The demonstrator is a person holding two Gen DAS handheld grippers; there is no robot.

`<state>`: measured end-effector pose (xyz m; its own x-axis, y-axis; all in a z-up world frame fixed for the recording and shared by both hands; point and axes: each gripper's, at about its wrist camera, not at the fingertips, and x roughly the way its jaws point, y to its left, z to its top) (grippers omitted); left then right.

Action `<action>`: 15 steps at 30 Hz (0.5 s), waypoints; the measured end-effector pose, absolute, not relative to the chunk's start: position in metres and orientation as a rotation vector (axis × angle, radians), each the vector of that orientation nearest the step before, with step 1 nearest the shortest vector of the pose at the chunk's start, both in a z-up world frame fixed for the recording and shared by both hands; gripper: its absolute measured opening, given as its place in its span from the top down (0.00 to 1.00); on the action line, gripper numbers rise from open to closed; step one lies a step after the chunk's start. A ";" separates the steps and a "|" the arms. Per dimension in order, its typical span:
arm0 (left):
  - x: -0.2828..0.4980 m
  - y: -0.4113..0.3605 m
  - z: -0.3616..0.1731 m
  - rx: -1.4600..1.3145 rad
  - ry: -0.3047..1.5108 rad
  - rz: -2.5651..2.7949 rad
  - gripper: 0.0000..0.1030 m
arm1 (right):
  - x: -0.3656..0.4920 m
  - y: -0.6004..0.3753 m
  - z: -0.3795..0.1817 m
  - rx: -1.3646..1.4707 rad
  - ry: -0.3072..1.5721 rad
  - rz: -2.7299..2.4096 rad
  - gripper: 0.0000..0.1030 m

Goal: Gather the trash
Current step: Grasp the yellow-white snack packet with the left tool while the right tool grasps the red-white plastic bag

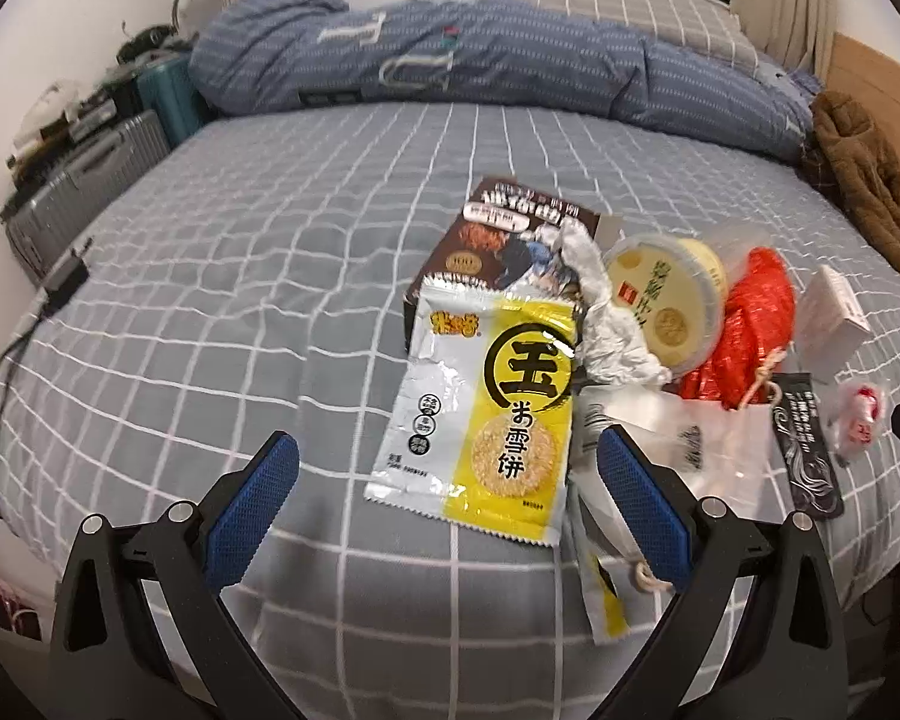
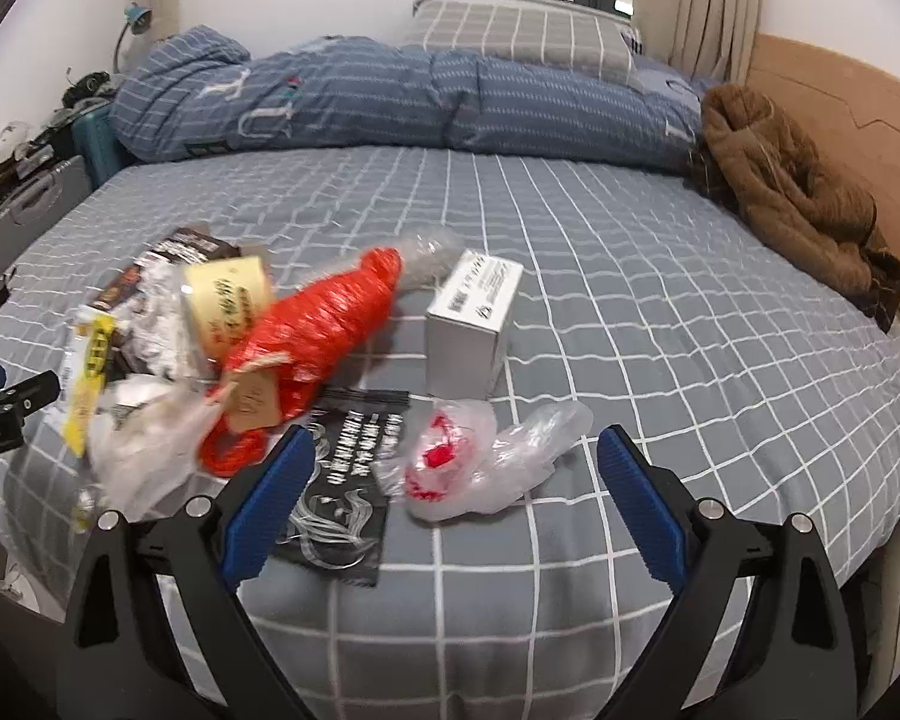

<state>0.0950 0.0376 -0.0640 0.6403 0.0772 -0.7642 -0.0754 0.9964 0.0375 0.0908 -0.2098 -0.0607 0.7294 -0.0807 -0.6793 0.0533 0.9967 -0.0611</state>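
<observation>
Trash lies on a grey checked bed. In the left wrist view my left gripper (image 1: 447, 462) stands open over a white and yellow snack wrapper (image 1: 486, 414), with nothing pressed between its blue pads. Behind the wrapper lie a dark box (image 1: 498, 234), crumpled foil (image 1: 606, 312), a yellow tub (image 1: 666, 300) and a red mesh bag (image 1: 750, 330). In the right wrist view my right gripper (image 2: 455, 450) stands open over a clear plastic bag with red print (image 2: 468, 462). A black packet (image 2: 342, 480), the red mesh bag (image 2: 324, 324) and a white box (image 2: 471, 324) lie close by.
A rolled blue quilt (image 2: 390, 102) and a checked pillow (image 2: 522, 36) lie at the far side of the bed. A brown garment (image 2: 798, 198) rests by the wooden headboard (image 2: 852, 120). Suitcases (image 1: 90, 180) stand at the left. A black cable (image 1: 30, 330) crosses the bed's left edge.
</observation>
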 end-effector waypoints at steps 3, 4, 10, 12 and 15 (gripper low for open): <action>0.108 0.039 -0.079 -0.002 0.899 0.088 0.06 | 0.100 -0.213 -0.072 -0.040 0.769 -0.073 0.13; 0.113 0.040 -0.083 -0.003 0.907 0.084 0.06 | 0.103 -0.214 -0.076 -0.041 0.774 -0.073 0.14; 0.135 0.035 -0.093 0.016 0.917 0.062 0.06 | 0.117 -0.222 -0.093 -0.030 0.807 -0.070 0.19; 0.138 0.036 -0.098 0.002 0.932 0.057 0.06 | 0.122 -0.224 -0.098 -0.026 0.816 -0.069 0.20; 0.141 0.038 -0.106 0.002 0.944 0.060 0.07 | 0.128 -0.226 -0.107 -0.023 0.835 -0.069 0.23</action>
<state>0.1413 0.0376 -0.1059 0.5851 0.0524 -0.8093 -0.0509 0.9983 0.0279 0.1283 -0.2261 -0.1067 0.6688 -0.0700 -0.7401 0.0520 0.9975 -0.0474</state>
